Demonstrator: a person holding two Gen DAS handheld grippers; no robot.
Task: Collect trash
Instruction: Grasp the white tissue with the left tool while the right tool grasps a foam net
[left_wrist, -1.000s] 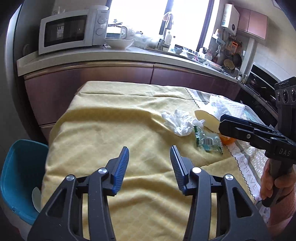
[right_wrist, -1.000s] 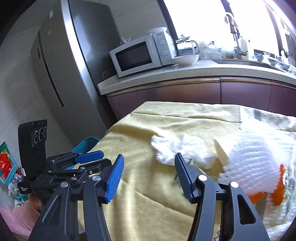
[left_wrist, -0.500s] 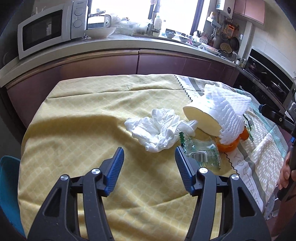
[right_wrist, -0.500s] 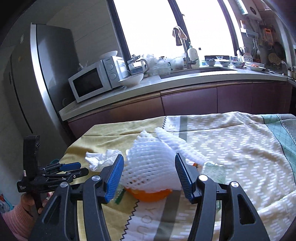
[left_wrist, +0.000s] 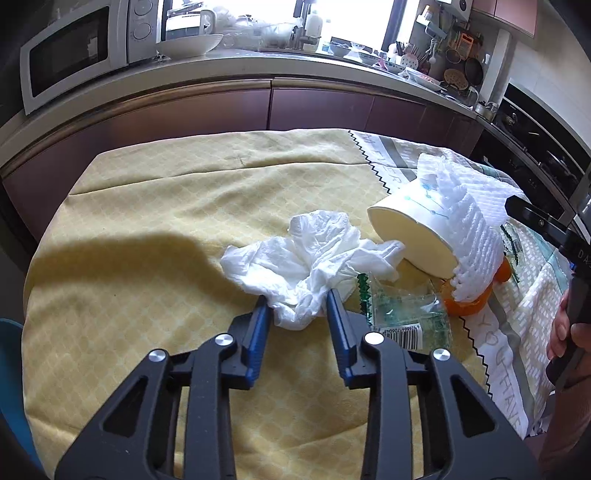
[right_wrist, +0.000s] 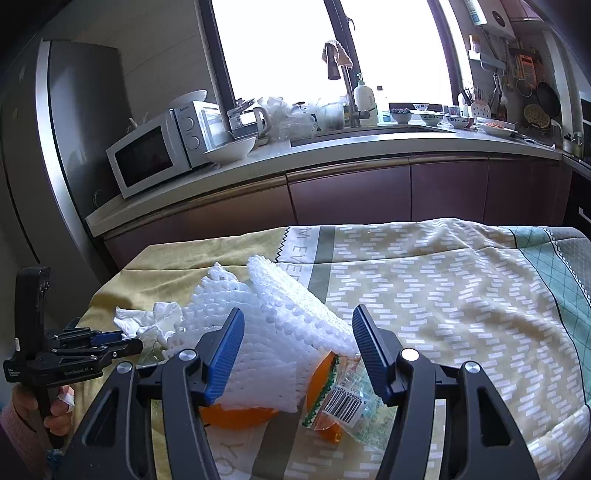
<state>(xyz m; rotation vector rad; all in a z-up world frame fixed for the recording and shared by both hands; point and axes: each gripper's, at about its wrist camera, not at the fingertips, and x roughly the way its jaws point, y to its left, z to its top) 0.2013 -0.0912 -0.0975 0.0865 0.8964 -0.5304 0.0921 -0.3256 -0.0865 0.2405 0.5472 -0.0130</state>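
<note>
A crumpled white tissue (left_wrist: 310, 258) lies on the yellow tablecloth (left_wrist: 147, 221). My left gripper (left_wrist: 297, 304) is closing on its near end, and both blue pads touch it. Right of the tissue are a clear wrapper with a barcode (left_wrist: 406, 317), a paper cup on its side (left_wrist: 410, 236), a white foam net (left_wrist: 472, 236) and orange peel (left_wrist: 465, 302). In the right wrist view my right gripper (right_wrist: 297, 332) straddles the foam net (right_wrist: 280, 350) with its jaws opening a little. Its right pad stands clear of the net. Orange peel (right_wrist: 236, 417) and the wrapper (right_wrist: 343, 402) lie underneath. The left gripper (right_wrist: 118, 338) shows at the tissue (right_wrist: 147, 321).
A blue bin (left_wrist: 11, 387) stands off the table's left edge. Behind the table runs a counter with a microwave (left_wrist: 74, 51) and a bowl (left_wrist: 188, 42). A grey fridge (right_wrist: 55, 147) stands at the far left. A person's hand (left_wrist: 565, 332) is at the right edge.
My left gripper moved forward to the tissue and its jaws narrowed around it. My right gripper came in closer and lower over the foam net.
</note>
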